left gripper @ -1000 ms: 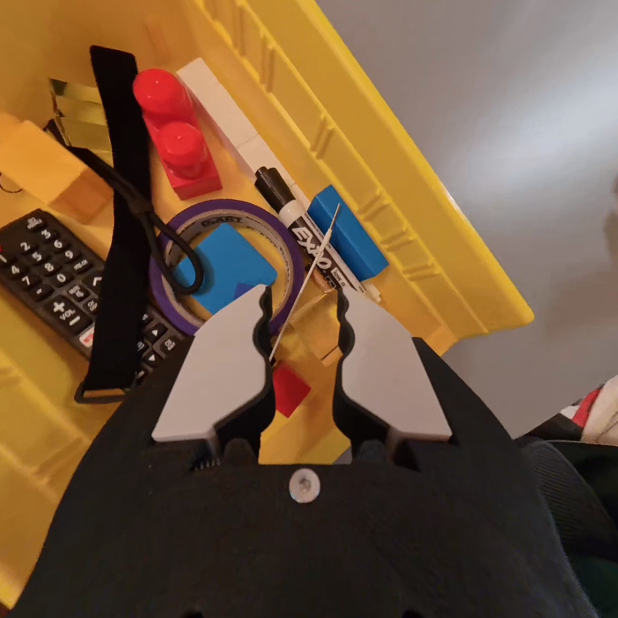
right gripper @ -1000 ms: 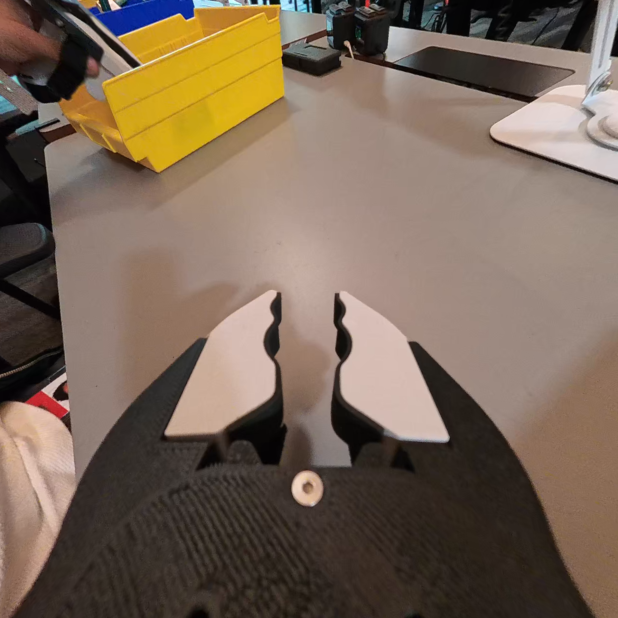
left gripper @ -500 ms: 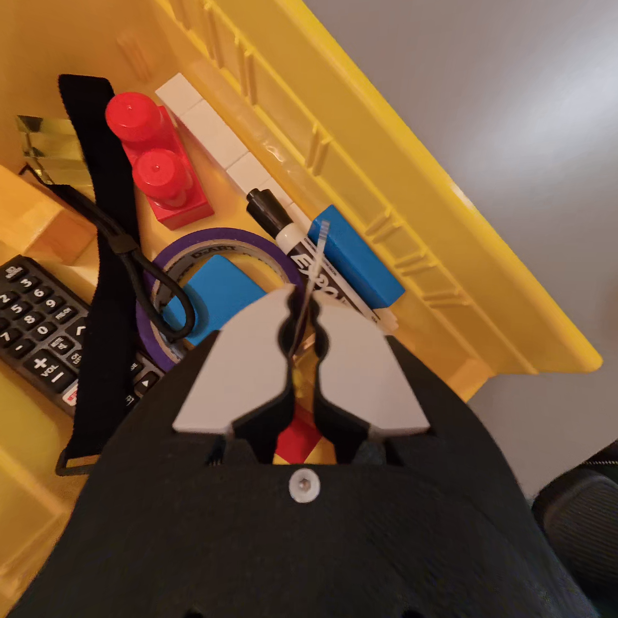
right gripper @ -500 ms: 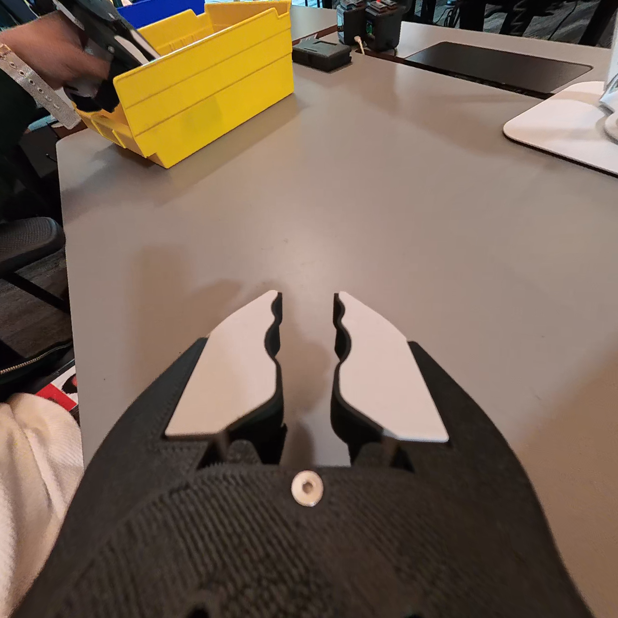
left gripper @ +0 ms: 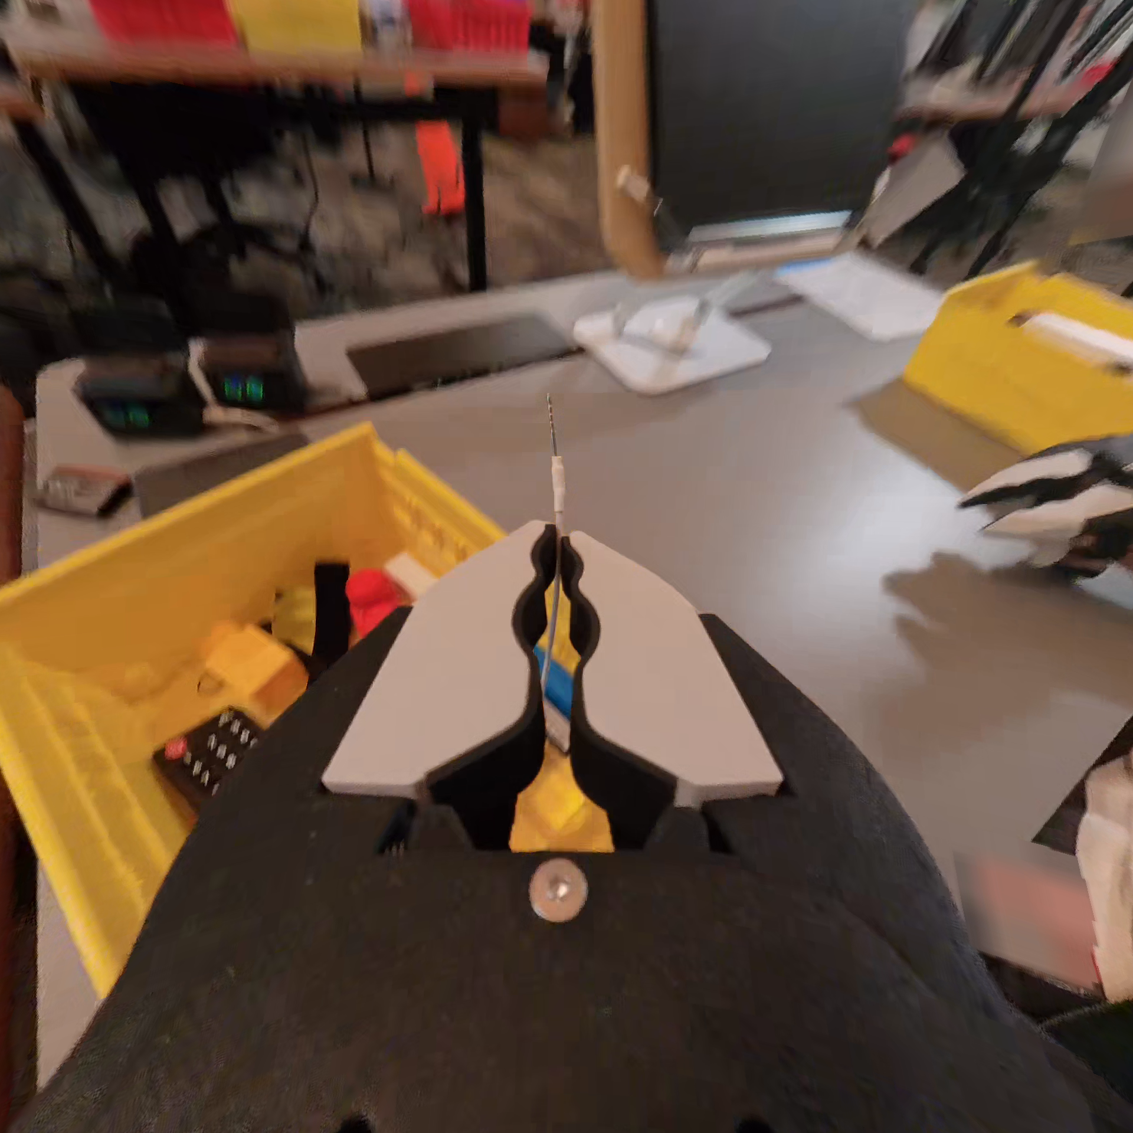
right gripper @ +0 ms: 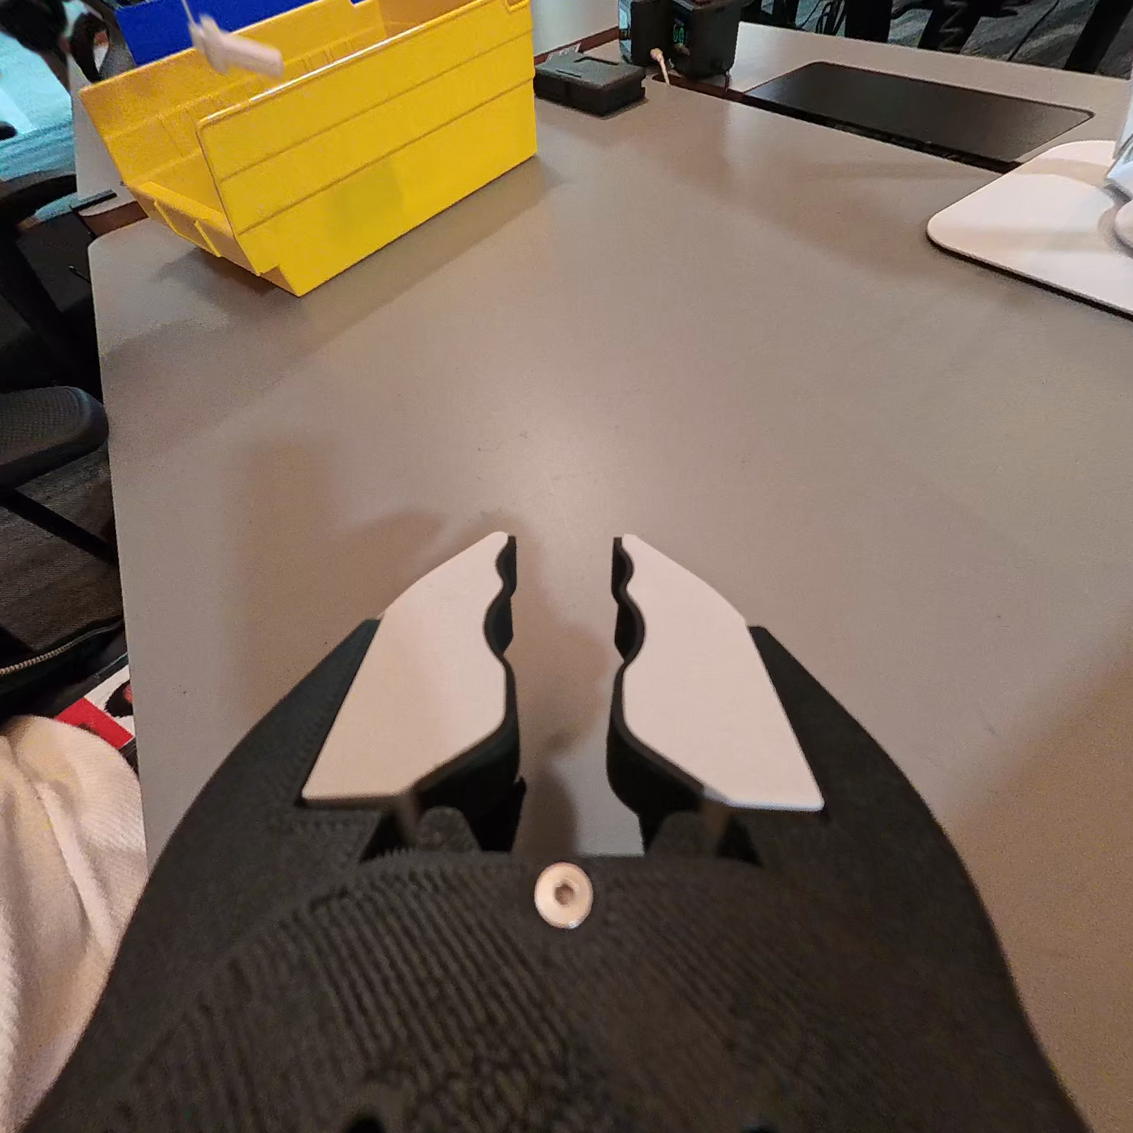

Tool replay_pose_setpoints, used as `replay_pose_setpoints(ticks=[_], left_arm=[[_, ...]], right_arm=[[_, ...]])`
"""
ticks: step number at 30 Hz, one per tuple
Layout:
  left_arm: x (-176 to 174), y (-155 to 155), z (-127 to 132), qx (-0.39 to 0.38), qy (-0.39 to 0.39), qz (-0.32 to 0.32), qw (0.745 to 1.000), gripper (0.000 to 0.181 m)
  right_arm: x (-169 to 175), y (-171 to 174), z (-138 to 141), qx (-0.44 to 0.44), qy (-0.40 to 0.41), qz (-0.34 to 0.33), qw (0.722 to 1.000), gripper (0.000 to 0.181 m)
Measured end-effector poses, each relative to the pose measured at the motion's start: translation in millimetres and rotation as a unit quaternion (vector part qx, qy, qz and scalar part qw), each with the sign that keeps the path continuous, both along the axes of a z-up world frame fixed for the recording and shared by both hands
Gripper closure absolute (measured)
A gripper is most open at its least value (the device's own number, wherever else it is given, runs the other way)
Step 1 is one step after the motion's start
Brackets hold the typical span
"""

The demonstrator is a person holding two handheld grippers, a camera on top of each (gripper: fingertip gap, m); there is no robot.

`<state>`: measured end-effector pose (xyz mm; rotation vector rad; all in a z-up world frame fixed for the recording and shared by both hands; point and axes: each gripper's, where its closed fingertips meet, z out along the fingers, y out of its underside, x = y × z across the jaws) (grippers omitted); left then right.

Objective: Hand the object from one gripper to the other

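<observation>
Left gripper, clenched on thin wire probe, has lifted out of yellow bin. Right gripper spread, empty, well apart; handover pending.

I am looking at what seems an office or lab: a long grey table carrying yellow parts bins, a monitor's white stand, chargers, with blurred shelving behind.

Yellow bin, grey table, seemingly white-sleeved wire.
</observation>
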<state>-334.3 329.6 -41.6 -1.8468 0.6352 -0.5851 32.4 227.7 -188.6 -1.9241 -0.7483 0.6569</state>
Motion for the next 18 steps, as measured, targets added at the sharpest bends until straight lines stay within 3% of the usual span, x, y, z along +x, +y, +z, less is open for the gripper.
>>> replay_pose_setpoints(ticks=[1, 5, 9, 13, 18], left_arm=[[6, -5, 16, 0.025, -0.019, -0.011, 0.999, 0.180], [36, -30, 67, 0.092, -0.085, -0.079, 0.989, 0.180], [80, -57, 100, 0.120, -0.145, -0.172, 0.967, 0.179], [134, -80, 115, 0.115, -0.191, -0.270, 0.937, 0.179], [205, -111, 113, 0.079, -0.238, -0.383, 0.889, 0.180]], right_arm=[[0, 0, 0, 0.001, 0.000, 0.000, 1.000, 0.152], [-1, -1, 0, 0.004, -0.002, 0.003, 1.000, 0.152], [-2, -2, 2, 0.007, 0.001, 0.009, 1.000, 0.152], [-7, -8, 16, 0.026, 0.047, 0.035, 0.998, 0.144], [-20, -33, 61, 0.109, 0.147, 0.119, 0.976, 0.135]])
